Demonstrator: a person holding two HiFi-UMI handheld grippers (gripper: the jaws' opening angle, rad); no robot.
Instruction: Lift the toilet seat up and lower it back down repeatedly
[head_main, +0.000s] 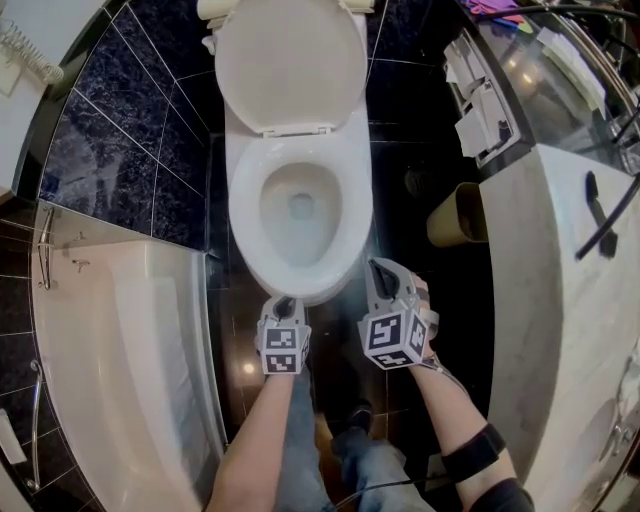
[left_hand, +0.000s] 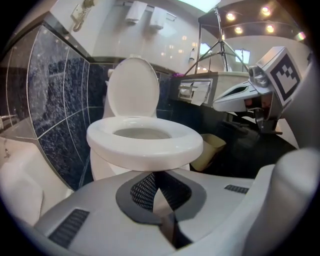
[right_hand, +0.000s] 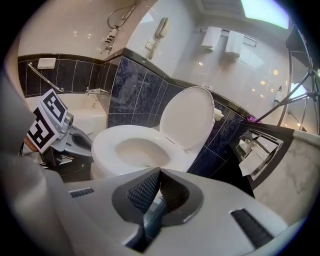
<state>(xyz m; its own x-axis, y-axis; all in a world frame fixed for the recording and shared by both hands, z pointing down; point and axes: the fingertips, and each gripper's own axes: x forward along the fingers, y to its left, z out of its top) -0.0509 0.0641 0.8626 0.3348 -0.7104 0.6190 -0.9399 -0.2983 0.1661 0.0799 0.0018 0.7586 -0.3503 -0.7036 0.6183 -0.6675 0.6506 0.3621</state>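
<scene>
Head view looks down on a glossy white toilet: the oval toilet seat (head_main: 245, 205) lies flat on the bowl, and the rounded lid (head_main: 290, 60) stands raised behind it. The left gripper (head_main: 284, 304) is just at the toilet's front rim, below the seat's smooth, thick edge; I cannot tell whether it touches. Its dark ribbed pads (left_hand: 145, 189) meet at the tips and grip nothing. The right gripper (head_main: 378, 266) is beside the toilet's front right, apart from the seat. Its jaws are also pressed together with nothing between them.

Shiny dark floor tiles (head_main: 340, 370) surround the toilet's base. Polished blue-black wall tiles (head_main: 110, 130) with white veining rise to the toilet's left, and a curved white bathtub (head_main: 130, 340) sits below them. To the toilet's right are a tan cylindrical bin (head_main: 458, 214) and a pale marble counter (head_main: 580, 330).
</scene>
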